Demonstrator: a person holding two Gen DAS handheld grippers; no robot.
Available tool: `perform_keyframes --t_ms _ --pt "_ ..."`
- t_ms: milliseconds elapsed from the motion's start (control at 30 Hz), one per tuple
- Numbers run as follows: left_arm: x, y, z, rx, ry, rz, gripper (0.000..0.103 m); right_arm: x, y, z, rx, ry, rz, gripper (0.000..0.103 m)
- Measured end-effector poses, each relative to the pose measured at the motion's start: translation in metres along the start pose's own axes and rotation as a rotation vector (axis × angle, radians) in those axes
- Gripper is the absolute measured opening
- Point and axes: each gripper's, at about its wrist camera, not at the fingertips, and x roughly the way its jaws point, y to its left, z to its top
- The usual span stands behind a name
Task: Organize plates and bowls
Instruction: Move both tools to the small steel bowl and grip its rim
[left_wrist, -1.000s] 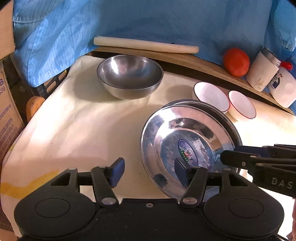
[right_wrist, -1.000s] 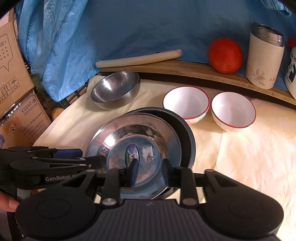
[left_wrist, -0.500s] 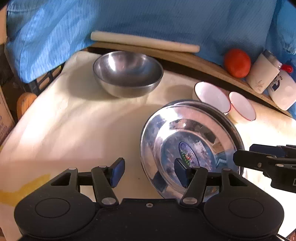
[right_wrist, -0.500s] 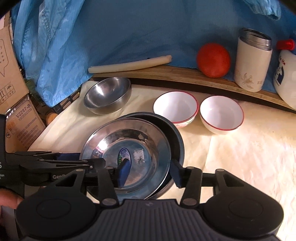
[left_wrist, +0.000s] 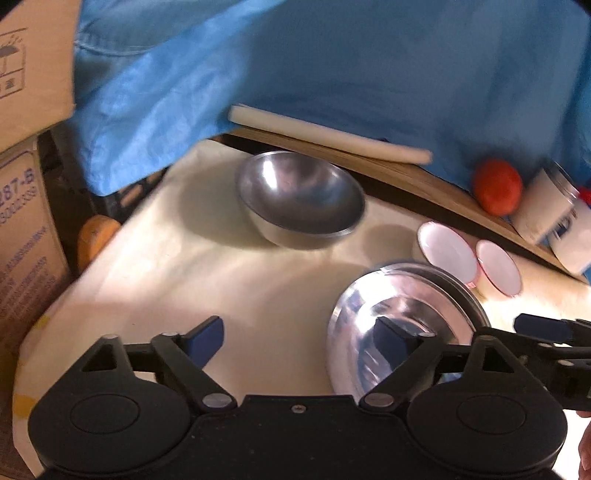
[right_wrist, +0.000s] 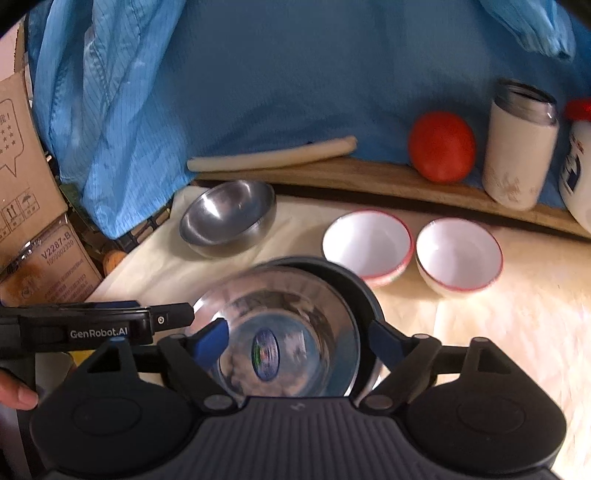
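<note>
Left wrist view: low over the counter (left_wrist: 229, 273), facing the blue cloth (left_wrist: 369, 74). Right wrist view: similar, further right. Both share the steel plate (left_wrist: 402, 325) (right_wrist: 288, 332), close, and steel bowl (left_wrist: 301, 199) (right_wrist: 229, 218).

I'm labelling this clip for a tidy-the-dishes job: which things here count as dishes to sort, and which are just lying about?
Part of the job:
steel plate
dark plate under it
steel bowl
left white bowl
right white bowl

Just lying about:
tomato
rolling pin
white flask
white bottle
cardboard boxes
</note>
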Motion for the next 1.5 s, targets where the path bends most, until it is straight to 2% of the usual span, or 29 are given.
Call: perform_keyframes --t_ms 300,600,1033,1500 --pt "0.019 0.021 0.021 -0.198 -0.05 0.08 0.091 0.035 0.0 0.057 -0.023 -0.017 0.065 0.09" --pt "0.044 0.031 0.047 -0.299 -0.084 0.131 0.092 0.095 -0.003 0.101 -0.004 0.066 0.132 0.089" --pt "0.07 0.045 0.062 -0.392 -0.078 0.146 0.098 0.142 0.006 0.106 -0.018 0.143 0.136 0.089" --pt "0.081 0.058 0.062 -0.419 -0.059 0.129 0.102 0.157 0.013 0.104 -0.022 0.158 0.118 0.087"
